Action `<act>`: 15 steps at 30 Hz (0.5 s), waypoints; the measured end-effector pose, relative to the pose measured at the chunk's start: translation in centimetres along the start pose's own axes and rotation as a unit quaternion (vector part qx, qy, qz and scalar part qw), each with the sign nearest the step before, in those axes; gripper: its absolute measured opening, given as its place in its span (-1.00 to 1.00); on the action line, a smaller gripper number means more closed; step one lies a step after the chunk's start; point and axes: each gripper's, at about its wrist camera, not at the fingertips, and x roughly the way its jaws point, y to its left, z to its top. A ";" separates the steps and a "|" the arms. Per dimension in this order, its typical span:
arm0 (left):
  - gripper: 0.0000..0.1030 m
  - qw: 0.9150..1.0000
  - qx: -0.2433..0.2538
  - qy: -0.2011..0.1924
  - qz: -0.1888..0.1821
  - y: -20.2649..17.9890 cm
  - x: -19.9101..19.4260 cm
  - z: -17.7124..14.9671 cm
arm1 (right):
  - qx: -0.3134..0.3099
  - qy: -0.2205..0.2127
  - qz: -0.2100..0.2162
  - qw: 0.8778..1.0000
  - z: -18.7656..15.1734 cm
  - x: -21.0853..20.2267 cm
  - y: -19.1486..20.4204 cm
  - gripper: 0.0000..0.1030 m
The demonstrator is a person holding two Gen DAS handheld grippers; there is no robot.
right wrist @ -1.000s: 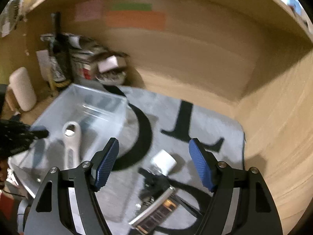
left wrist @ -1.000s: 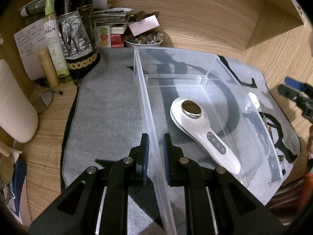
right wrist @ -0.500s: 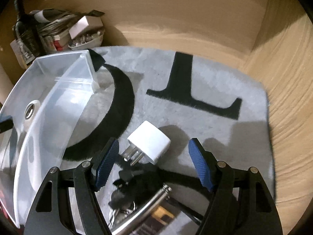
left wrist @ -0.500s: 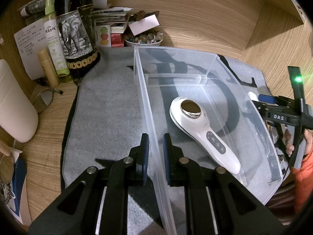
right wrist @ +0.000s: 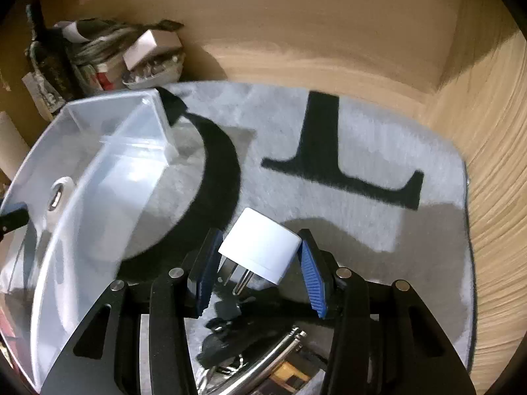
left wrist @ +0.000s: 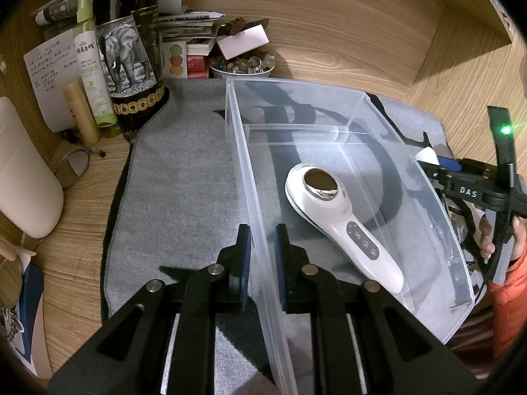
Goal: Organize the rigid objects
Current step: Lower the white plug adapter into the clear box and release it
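The left gripper is clenched on the near long wall of the clear rectangular plastic bin, one blue pad on either side of it. Inside the bin, at about two o'clock from those pads, lies a white handheld device with a round metal head and three small buttons. The bin sits on a grey felt mat printed with large black letters.

In the right wrist view, the right gripper is closing around a white cube-shaped plug adapter with metal prongs; the adapter sits between the blue pads, its corners at or touching them, though firm pressure cannot be made out. It is on the mat outside the bin, which lies toward nine o'clock.

Below the adapter, a dark tangled object and a shiny metal cylinder are partly hidden by the gripper's frame and hard to identify. In the left view the adapter shows only as a white sliver behind the bin's far wall. The clutter at eleven o'clock is motion-blurred.
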 end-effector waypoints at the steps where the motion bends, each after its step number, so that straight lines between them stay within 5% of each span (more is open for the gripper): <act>1: -0.73 1.000 0.000 0.000 0.000 0.0 0.0 0.0 | -0.003 -0.005 0.000 1.000 0.1 -0.4 0.2 -0.16; 15: -0.73 1.000 0.001 0.000 0.001 0.0 0.0 0.0 | -0.059 -0.083 0.033 0.994 2.2 -6.3 5.4 -0.16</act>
